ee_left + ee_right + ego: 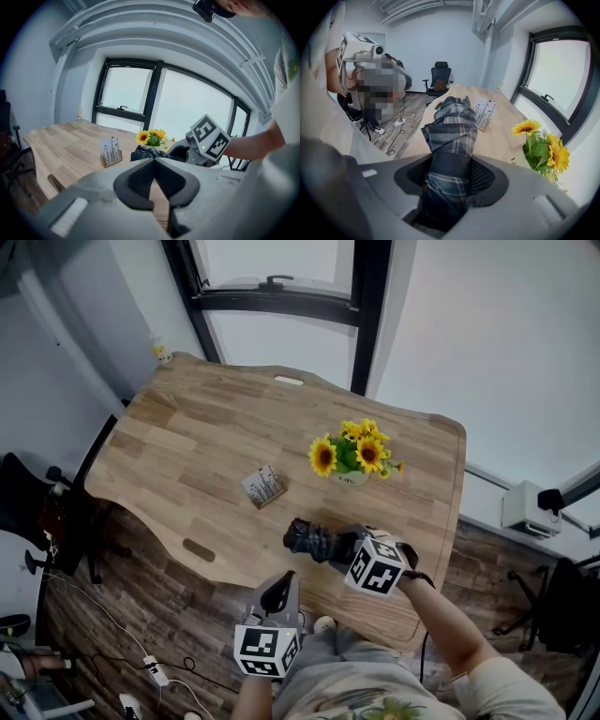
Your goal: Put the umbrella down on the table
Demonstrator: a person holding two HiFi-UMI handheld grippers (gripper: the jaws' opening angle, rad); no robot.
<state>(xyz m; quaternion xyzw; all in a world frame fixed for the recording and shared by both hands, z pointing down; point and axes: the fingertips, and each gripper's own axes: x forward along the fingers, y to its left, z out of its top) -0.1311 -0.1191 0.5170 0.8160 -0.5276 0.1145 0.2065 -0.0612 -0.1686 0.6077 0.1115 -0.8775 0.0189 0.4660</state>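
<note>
Head view: folded umbrella clamped in right gripper over near end of table

Far left, a black office chair [21, 498] stands on the dark wood floor, beside the table's left edge. A white power strip [153, 670] with trailing cables lies on the floor nearer the person.

The light wooden table [178, 432] fills the centre. A small card stand [263, 487] with a printed face sits near its middle.

The left gripper [280, 587] hangs off the near table edge, over the floor and apart from every object. In the left gripper view, the left gripper [153, 161] has its dark pads pressed tip to tip, with nothing between them.

Just to the right, the umbrella [312, 539] is folded, dark blue-grey plaid, and lies over the near part of the tabletop. Its free end points left, toward the card stand [111, 152] and short of it. Contact with the wood cannot be confirmed from any view.

The right gripper [345, 544] holds the umbrella's right end. In the right gripper view, both pads of the right gripper [450, 174] are clamped against the sides of the umbrella [452, 125], whose bundled fabric projects forward from the jaws. The jaws stand fairly wide, spread by the bundle's thickness.

Right of centre, a pot of yellow sunflowers [353, 454] stands on the table beyond the right gripper, near it but apart from it.
</note>
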